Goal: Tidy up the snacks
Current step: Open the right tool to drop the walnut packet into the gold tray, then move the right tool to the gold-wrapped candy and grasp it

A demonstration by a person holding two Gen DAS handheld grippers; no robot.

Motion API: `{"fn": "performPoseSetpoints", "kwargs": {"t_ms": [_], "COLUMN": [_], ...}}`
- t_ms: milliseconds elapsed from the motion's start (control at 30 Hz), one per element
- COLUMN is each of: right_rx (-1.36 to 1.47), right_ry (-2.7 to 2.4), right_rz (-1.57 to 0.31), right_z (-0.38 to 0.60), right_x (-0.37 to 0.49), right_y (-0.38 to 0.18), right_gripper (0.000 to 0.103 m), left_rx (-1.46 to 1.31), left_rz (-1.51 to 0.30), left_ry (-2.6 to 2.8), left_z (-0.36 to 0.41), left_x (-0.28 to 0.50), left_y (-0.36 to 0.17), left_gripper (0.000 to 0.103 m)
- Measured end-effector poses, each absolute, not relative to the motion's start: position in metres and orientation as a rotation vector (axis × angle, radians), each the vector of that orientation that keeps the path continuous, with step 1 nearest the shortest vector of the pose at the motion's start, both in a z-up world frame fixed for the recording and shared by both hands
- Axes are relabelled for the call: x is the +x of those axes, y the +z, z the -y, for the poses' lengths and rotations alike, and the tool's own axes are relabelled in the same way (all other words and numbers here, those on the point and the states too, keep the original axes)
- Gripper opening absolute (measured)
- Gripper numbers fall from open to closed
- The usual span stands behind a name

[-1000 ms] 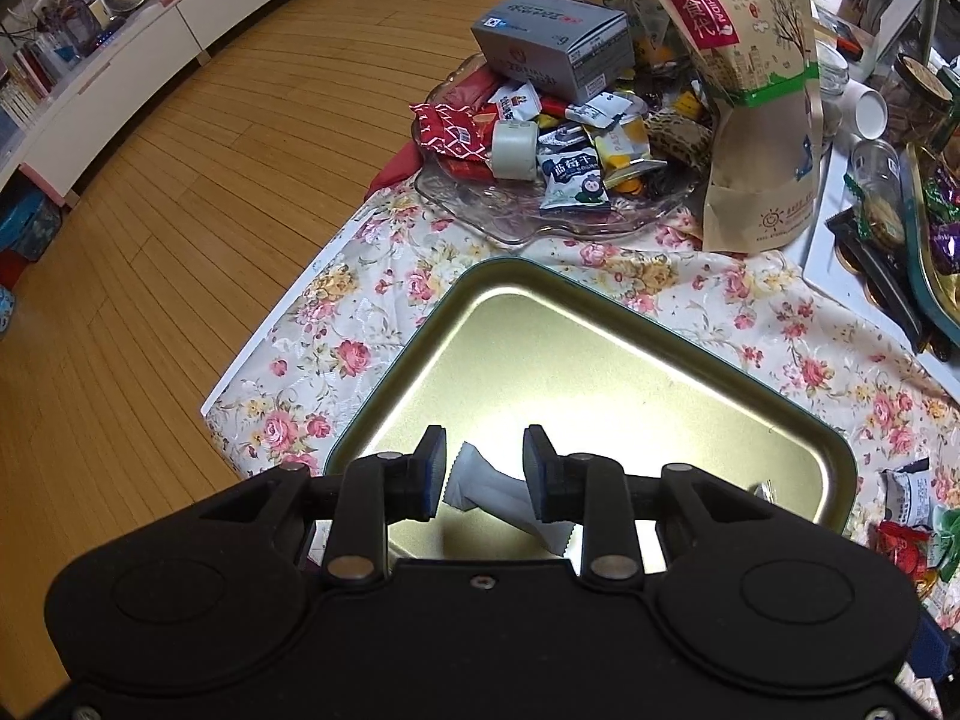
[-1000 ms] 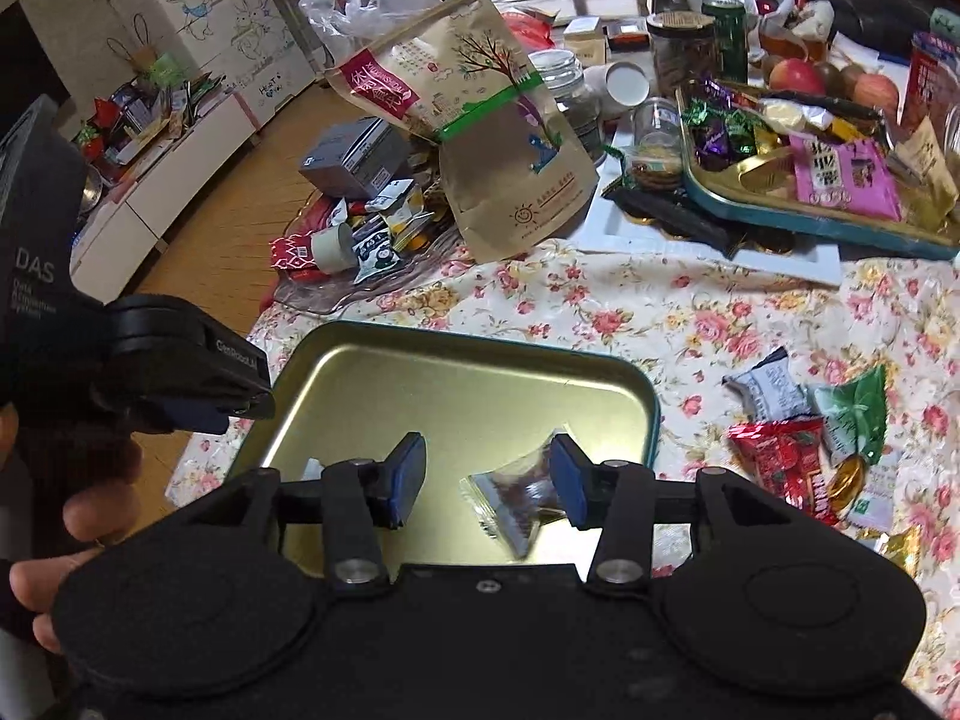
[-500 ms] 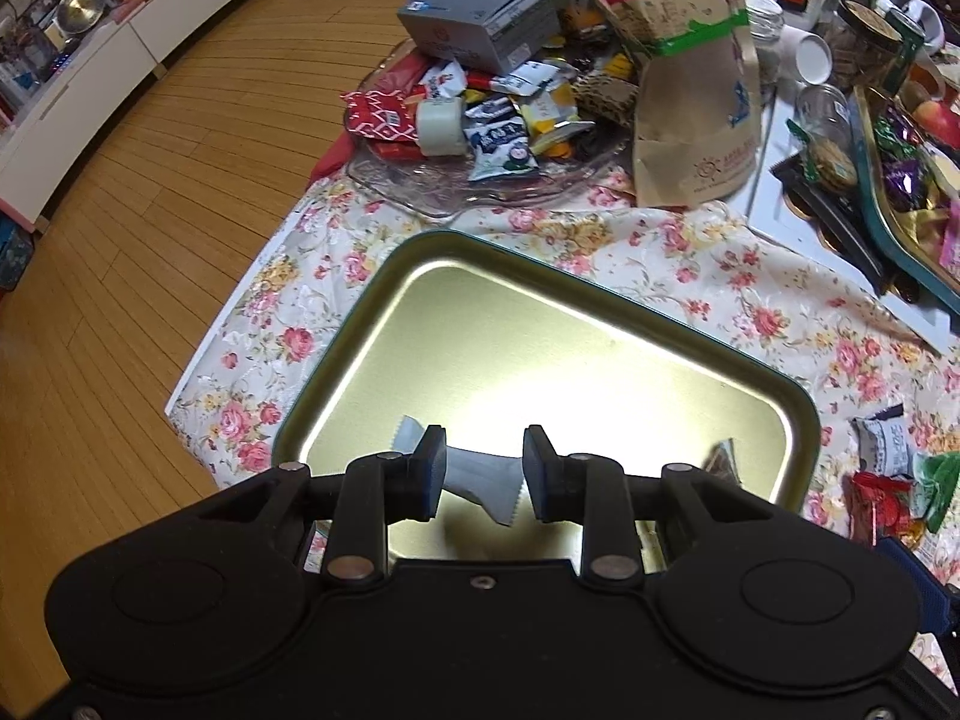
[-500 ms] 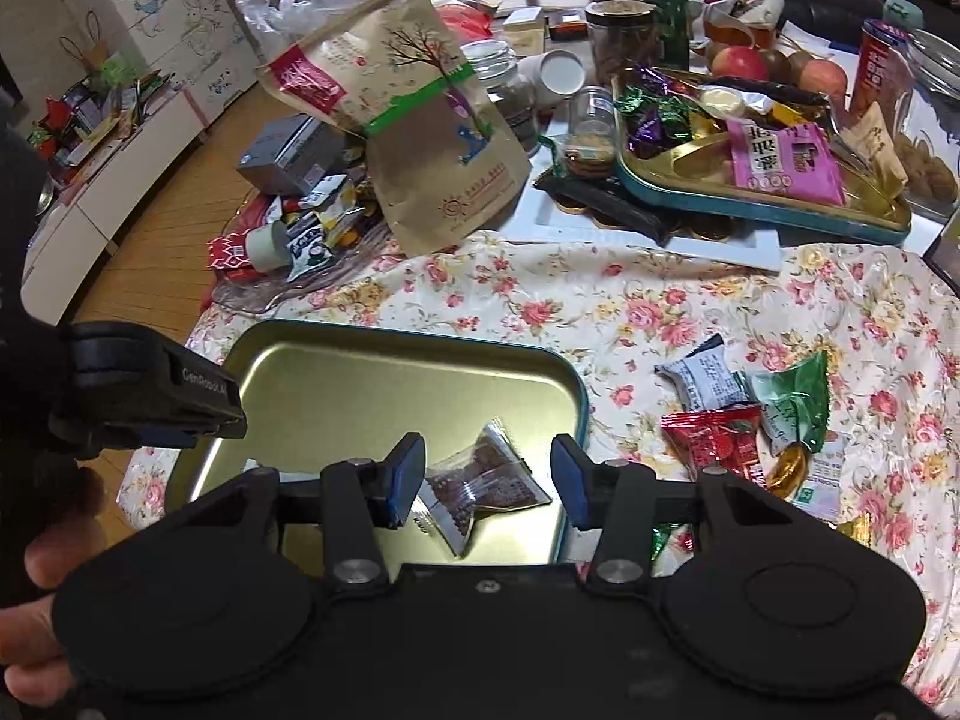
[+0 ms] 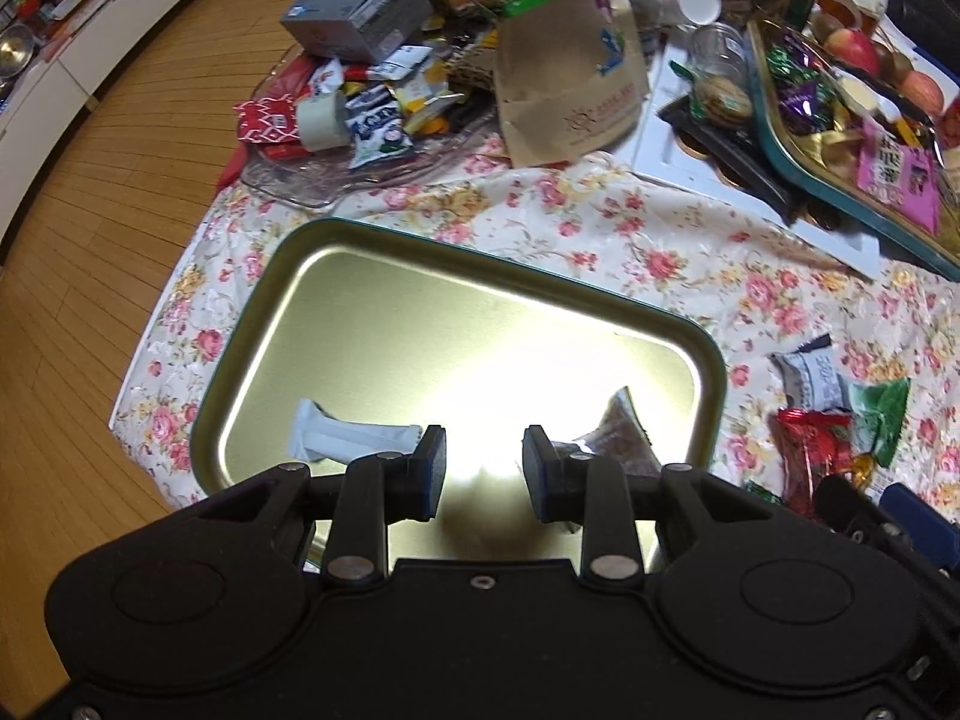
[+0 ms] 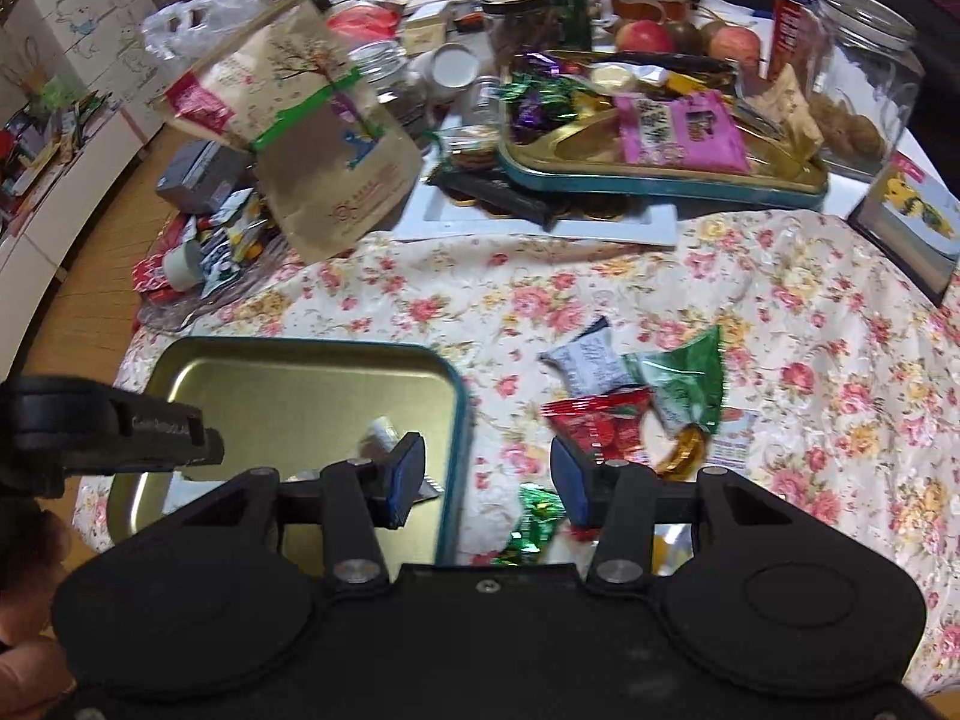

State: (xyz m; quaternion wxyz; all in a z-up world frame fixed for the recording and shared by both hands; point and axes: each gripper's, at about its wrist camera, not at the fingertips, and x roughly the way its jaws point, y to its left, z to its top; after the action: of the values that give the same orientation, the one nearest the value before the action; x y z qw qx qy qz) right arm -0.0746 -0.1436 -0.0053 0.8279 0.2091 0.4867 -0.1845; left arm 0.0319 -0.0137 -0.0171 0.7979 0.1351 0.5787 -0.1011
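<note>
Black plastic forms both hand-held grippers. The left gripper (image 5: 483, 468) points steeply down over the near edge of the gold metal tray (image 5: 372, 276), jaws apart with nothing between them. The right gripper (image 6: 486, 480) tilts down over the tray's right edge and the floral tablecloth (image 6: 600, 294), jaws likewise apart and empty; a fingertip (image 6: 24, 666) shows at the lower left of its view.

The tray sits at the near left corner of the table. A white snack packet (image 5: 348, 438) lies at its near left corner, and a clear packet with dark filling (image 5: 618, 438) at its near right corner. Loose wrapped snacks (image 6: 630, 384) lie on the cloth right of the tray. A kraft paper bag (image 5: 570, 60), a glass dish (image 5: 312, 180) of sweets and a second filled tray (image 6: 660, 174) stand along the far side. Wooden floor (image 5: 120, 180) lies beyond the left edge.

Half a second earlier each packet sat between its gripper's jaws; both now rest in the tray, clear of them
</note>
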Motion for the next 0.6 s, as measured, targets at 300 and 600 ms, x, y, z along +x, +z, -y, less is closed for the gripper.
{"fn": "performPoseSetpoints", "kwargs": {"t_ms": [300, 600], "right_rx": [0.52, 0.566], "right_ry": [-0.511, -0.599], "right_rz": [-1.024, -1.03], "right_z": [0.196, 0.235], "right_x": [-0.103, -0.131], "right_y": [-0.005, -0.011], "right_gripper": [0.049, 0.049], "left_rx": [0.329, 0.394], "left_rz": [-1.249, -1.254], "left_ry": [-0.276, -0.361], "left_z": [0.038, 0.066], "left_x": [0.016, -0.006], "left_y": [-0.02, -0.025], "left_gripper": [0.039, 0.039]}}
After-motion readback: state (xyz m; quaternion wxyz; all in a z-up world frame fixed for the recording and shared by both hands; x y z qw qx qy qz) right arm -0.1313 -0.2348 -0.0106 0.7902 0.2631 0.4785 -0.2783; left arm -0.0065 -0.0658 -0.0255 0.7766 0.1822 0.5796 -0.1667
